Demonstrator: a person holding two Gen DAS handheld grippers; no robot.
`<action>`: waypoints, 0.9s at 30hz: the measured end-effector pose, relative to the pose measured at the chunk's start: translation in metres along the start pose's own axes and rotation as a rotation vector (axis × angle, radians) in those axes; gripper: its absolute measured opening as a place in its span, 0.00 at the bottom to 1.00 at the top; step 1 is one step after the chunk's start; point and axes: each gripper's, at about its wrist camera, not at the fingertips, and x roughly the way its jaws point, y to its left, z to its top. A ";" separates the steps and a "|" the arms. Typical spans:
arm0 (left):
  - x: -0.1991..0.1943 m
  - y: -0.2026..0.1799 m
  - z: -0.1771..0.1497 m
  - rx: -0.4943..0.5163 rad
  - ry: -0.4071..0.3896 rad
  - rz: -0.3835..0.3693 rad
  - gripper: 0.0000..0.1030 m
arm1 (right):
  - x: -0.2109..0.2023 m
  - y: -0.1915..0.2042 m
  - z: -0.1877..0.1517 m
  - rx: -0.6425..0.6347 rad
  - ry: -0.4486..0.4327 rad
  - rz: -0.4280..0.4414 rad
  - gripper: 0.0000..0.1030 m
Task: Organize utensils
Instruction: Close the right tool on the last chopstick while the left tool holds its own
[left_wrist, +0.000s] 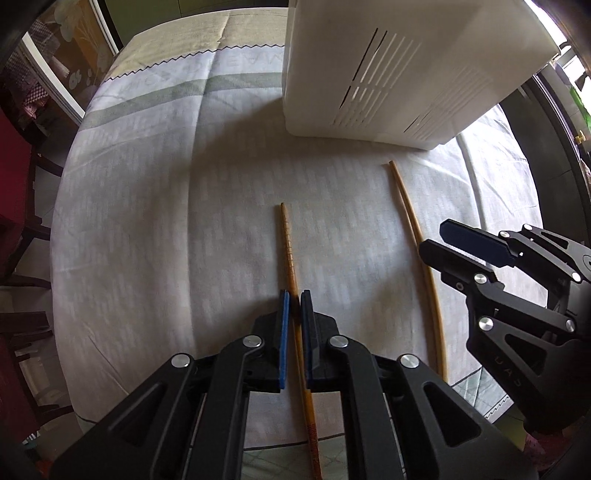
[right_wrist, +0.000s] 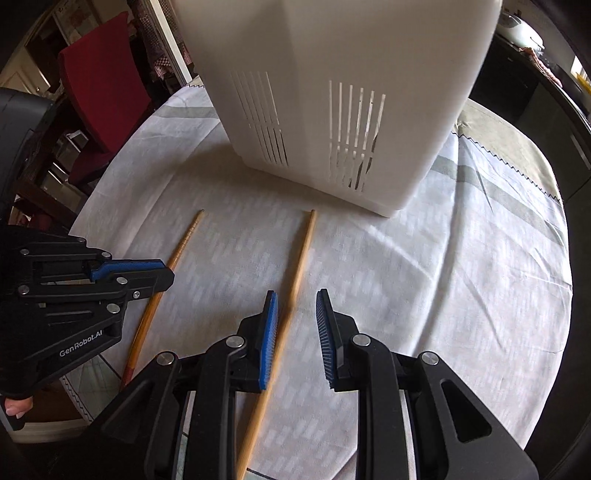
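Two wooden chopsticks lie side by side on the white tablecloth in front of a white slotted utensil holder (left_wrist: 388, 66) (right_wrist: 332, 74). My left gripper (left_wrist: 294, 295) (right_wrist: 167, 272) points down and is shut on the ridged chopstick (left_wrist: 288, 243) (right_wrist: 184, 240), about midway along it. My right gripper (right_wrist: 297, 293) (left_wrist: 437, 238) is open and straddles the plain chopstick (right_wrist: 304, 247) (left_wrist: 410, 218). That stick runs between the blue pads (right_wrist: 271, 332), close to the left one.
The round table's edge (left_wrist: 74, 369) curves close on the left and at the front. A red chair (right_wrist: 107, 85) stands beyond the table at the far left. A dark cabinet (right_wrist: 535, 110) is at the back right. A person's fingertip (right_wrist: 14, 408) shows under the left gripper.
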 end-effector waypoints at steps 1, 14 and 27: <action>-0.002 0.003 -0.001 0.000 0.001 0.000 0.06 | 0.003 0.002 0.002 -0.001 0.006 -0.004 0.22; -0.009 0.015 0.012 -0.008 0.002 0.011 0.12 | 0.015 0.018 0.012 -0.010 0.026 -0.052 0.21; -0.001 -0.001 0.020 0.023 -0.024 0.066 0.07 | 0.013 0.016 0.005 0.008 -0.008 -0.044 0.07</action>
